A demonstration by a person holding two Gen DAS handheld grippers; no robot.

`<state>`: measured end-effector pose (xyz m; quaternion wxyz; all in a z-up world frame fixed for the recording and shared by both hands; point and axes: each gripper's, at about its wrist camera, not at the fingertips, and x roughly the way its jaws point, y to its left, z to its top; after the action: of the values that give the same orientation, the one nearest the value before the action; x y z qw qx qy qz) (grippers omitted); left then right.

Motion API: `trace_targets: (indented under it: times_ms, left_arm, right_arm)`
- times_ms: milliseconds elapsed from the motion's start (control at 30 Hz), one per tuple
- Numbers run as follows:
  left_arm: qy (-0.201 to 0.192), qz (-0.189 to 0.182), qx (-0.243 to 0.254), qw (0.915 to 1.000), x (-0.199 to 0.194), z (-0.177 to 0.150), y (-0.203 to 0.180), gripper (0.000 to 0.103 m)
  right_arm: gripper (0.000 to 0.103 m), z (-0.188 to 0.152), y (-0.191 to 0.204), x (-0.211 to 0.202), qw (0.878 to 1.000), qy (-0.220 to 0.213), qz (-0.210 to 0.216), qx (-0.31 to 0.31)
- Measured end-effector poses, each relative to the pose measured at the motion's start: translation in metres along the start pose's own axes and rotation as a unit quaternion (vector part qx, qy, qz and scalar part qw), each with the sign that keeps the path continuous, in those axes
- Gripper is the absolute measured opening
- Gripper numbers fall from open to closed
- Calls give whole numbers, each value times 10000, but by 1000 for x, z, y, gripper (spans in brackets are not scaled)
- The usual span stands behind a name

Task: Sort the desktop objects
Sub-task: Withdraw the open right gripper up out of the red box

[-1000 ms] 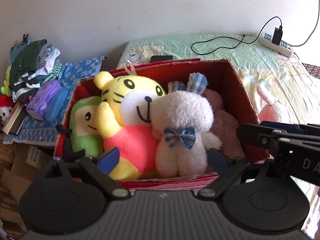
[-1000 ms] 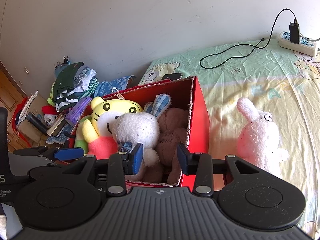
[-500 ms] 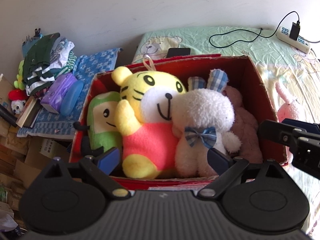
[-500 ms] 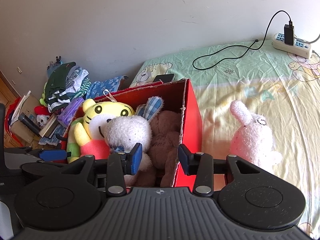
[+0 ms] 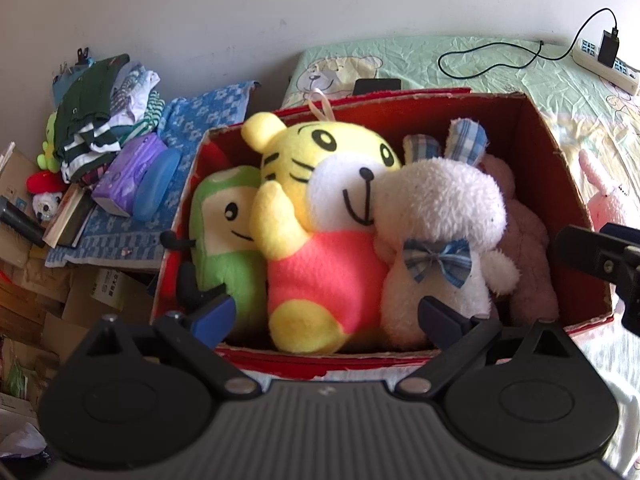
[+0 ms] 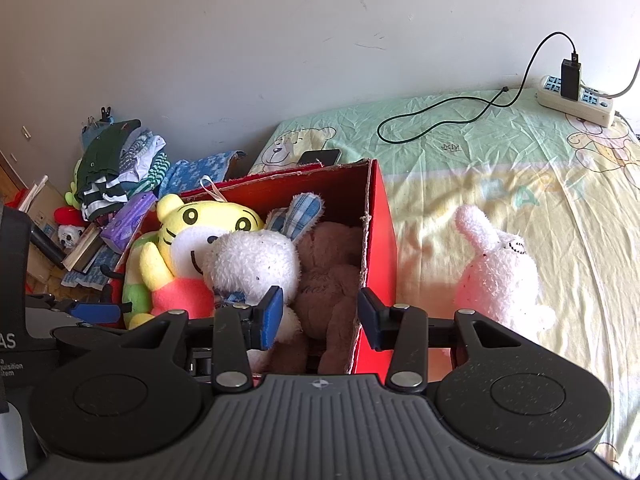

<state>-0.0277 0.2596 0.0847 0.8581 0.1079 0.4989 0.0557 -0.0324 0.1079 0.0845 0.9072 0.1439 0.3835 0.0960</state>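
Note:
A red cardboard box [image 5: 560, 160] [image 6: 380, 220] on the bed holds a green plush [image 5: 224, 224], a yellow tiger plush [image 5: 320, 208] [image 6: 192, 232], a white bunny with a blue bow [image 5: 436, 232] [image 6: 252, 260] and a brown plush [image 6: 328, 276]. A pink bunny plush [image 6: 500, 276] [image 5: 604, 200] lies on the sheet right of the box. My left gripper [image 5: 324, 316] is open and empty over the box's near edge. My right gripper [image 6: 320, 316] is open and empty over the box's right wall.
A power strip [image 6: 576, 100] with a charger and a black cable [image 6: 440, 116] lie at the back of the bed. A phone [image 6: 320, 156] lies behind the box. Clothes, books and small items [image 5: 100, 120] are piled on the left.
Both grippers have shifted left and pulled back a little, so the box sits further right in the left wrist view. Both stay open. The toys have not moved.

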Motion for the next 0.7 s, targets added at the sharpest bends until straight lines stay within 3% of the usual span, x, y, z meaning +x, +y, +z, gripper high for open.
trace_targets:
  times_ms: [700]
  left_arm:
    - [-180, -237, 211, 9993, 0, -8, 16, 100]
  right_arm:
    - [46, -14, 11, -2, 9979, -154, -495, 384]
